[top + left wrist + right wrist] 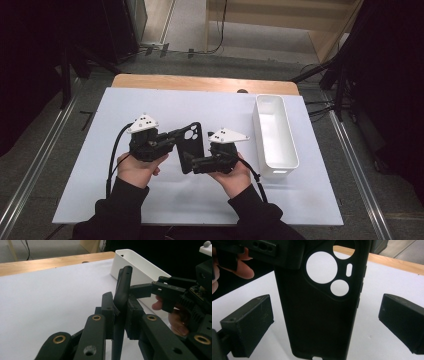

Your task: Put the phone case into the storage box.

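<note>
Black jaws of the left gripper (120, 322) rise closest to the lens in the left gripper view, pressed together on the long edge of a black phone case (123, 290); the case stands on edge between them, clear of the white table (50, 297).

Position of the case: in the high view it hangs above the table's middle, between the two grippers, with the camera cut-outs (324, 267) toward the far end. The white bin (275, 132) stands well apart, at the person's right.

Right gripper (324, 325): jaws spread, one pad on each side of the case's flat back, neither touching it.

Step in hand, as judged: a handover or a second grip, with the left gripper supporting the case alone.

Next move, as judged: bring the right jaws squarely onto the case edges and close them before the left grip is relaxed. A skewed approach could twist the soft case out of the pinch.
</note>
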Tool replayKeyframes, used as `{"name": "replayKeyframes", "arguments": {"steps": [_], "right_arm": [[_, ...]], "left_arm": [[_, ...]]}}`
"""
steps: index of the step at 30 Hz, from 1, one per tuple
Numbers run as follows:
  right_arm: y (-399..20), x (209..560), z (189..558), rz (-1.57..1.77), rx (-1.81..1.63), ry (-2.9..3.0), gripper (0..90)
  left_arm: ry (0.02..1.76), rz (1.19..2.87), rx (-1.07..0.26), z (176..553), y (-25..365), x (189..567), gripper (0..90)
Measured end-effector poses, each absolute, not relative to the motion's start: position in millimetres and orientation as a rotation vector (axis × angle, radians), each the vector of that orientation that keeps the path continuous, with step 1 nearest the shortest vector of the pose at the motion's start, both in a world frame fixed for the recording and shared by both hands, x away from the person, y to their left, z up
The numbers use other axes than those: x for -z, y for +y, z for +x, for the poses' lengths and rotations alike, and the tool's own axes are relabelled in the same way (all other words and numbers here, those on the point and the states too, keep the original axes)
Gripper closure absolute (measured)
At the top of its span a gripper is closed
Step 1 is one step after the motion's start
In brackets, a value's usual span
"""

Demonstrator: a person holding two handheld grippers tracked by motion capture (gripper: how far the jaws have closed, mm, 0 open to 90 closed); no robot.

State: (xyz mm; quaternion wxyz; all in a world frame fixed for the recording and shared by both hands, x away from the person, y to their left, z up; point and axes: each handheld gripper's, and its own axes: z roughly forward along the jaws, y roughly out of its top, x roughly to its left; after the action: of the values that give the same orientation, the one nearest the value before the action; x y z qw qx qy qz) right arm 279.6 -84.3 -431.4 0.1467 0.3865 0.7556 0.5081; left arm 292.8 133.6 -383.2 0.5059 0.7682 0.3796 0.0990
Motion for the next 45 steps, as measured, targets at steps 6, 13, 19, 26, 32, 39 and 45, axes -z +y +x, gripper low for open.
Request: {"name": "replayKeyframes", "arguments": {"steps": [6, 13, 19, 26, 32, 39, 45], "right_arm": [[-81.4, 430.7, 277.9, 1.112, -1.469, 2.165, 0.0], [-79.7, 431.0, 278.1, 1.109, -1.454, 2.164, 0.0], [-79.5, 430.9, 278.4, 1.118, -1.448, 2.154, 0.0], [-80.1, 432.2, 279.2, 1.11, -1.428, 2.149, 6.2], [-81.7, 432.1, 279.4, 1.099, -1.449, 2.173, 13.6], [-81.8, 431.6, 279.0, 1.096, -1.445, 2.172, 14.0], [-84.7, 431.5, 280.7, 1.113, -1.446, 2.17, 14.0]], "left_arm": [[0.909, 1.857, -0.217, 290.7, 129.2, 384.1, 79.8], [0.89, 1.843, -0.172, 288.9, 124.6, 385.1, 79.8], [0.884, 1.847, -0.165, 285.9, 119.9, 386.3, 79.7], [0.876, 1.848, -0.16, 284.4, 116.5, 387.4, 79.7], [0.873, 1.847, -0.161, 284.2, 116.2, 388.0, 79.6], [0.865, 1.851, -0.17, 283.9, 116.4, 387.6, 78.6], [0.855, 1.84, -0.134, 284.2, 117.7, 385.2, 60.8]]}}
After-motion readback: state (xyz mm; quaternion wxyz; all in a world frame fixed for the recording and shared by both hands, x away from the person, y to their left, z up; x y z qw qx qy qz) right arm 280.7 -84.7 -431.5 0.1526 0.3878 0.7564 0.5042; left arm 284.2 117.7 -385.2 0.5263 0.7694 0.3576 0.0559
